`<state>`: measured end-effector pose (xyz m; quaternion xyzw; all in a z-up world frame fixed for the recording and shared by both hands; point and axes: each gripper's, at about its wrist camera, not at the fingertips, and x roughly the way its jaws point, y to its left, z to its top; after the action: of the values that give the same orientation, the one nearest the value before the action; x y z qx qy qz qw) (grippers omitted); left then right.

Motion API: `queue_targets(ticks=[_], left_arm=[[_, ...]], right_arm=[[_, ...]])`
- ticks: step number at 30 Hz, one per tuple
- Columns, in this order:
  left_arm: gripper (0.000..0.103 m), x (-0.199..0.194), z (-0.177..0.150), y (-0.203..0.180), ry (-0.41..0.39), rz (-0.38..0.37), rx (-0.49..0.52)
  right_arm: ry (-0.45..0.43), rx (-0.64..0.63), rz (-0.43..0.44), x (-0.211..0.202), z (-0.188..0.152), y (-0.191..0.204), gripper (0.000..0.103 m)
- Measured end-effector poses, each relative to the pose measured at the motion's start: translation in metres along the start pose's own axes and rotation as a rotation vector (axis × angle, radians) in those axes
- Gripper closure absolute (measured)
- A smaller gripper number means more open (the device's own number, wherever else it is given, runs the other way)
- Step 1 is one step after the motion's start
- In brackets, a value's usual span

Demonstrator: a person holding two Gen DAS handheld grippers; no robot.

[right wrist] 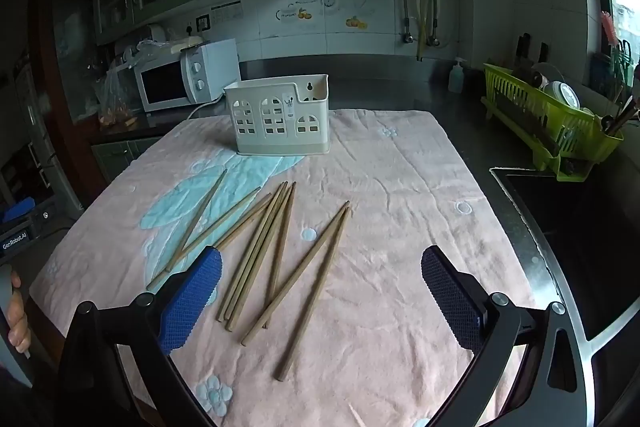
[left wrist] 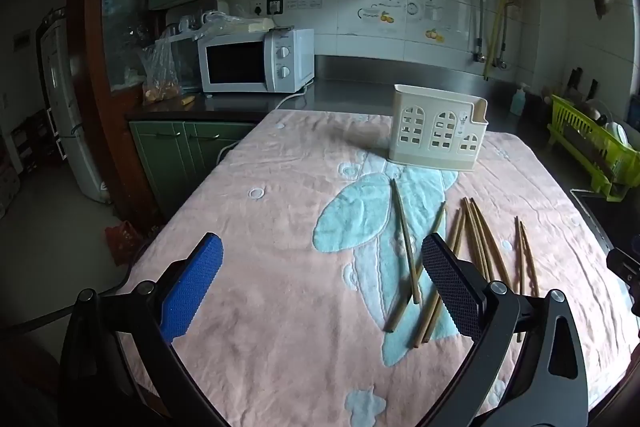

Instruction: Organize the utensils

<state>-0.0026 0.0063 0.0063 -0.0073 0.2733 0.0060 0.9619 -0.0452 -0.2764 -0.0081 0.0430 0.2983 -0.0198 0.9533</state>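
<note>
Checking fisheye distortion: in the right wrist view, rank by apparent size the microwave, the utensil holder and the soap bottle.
1. utensil holder and microwave: look alike; the holder stands nearer, so I won't rank them.
2. soap bottle: clearly smallest.

Left gripper (left wrist: 322, 283) jaws spread wide, empty, right gripper (right wrist: 322, 283) likewise, both hovering

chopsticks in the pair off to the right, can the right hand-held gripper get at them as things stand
Probably yes. The right hand-held gripper is open above the pink towel, and that pair of chopsticks lies loose between its fingers with nothing on top. The cream holder stands well behind.
</note>
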Motion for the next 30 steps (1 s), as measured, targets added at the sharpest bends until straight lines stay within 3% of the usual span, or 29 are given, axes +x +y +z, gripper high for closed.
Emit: queue_targets(ticks=[14,30], left_arm=[[0.005,-0.004,0.0,-0.003,-0.009,-0.007,0.023],[0.005,-0.011,-0.008,-0.024,-0.015,-0.119,0.093]], right_arm=[[-0.011,0.0,-0.003,-0.004,0.004,-0.001,0.006],[-0.014,0.004,-0.008,0.001,0.008,-0.004,0.006]])
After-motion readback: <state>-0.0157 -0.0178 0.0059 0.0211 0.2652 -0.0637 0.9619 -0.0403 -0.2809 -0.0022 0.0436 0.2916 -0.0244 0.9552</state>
